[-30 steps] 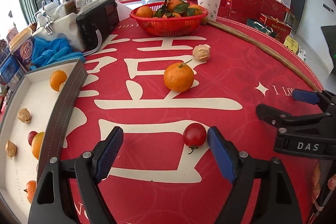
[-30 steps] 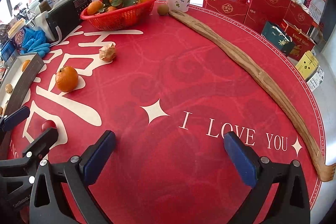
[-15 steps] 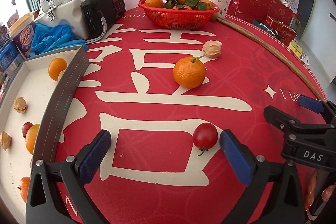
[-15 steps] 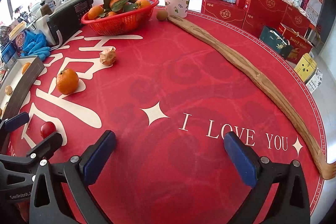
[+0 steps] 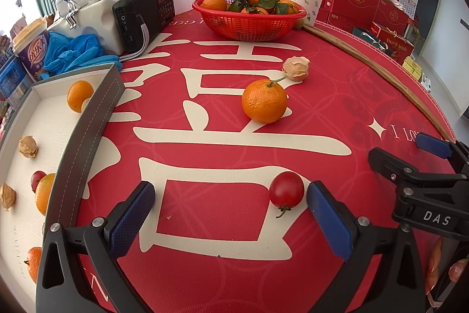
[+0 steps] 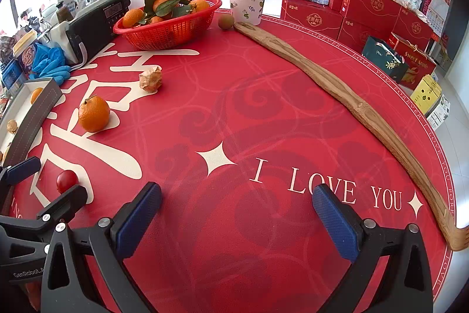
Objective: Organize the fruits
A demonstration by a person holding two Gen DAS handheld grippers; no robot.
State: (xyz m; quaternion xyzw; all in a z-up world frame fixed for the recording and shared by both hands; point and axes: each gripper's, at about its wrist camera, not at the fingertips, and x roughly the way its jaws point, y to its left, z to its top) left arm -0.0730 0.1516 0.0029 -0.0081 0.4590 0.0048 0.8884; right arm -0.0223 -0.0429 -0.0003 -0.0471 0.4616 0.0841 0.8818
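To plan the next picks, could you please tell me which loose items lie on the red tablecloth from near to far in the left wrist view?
Cherry tomato → single orange → papery husked fruit → red basket of oranges.

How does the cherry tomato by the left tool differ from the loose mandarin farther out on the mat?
The cherry tomato is red, smooth and much smaller; the mandarin is orange, dimpled and bigger. The tomato lies on its side, stem end toward the camera; the mandarin sits with its stem up. The tomato lies between the left tool's open fingers; the mandarin lies well beyond them. Both rest loose on the red mat.
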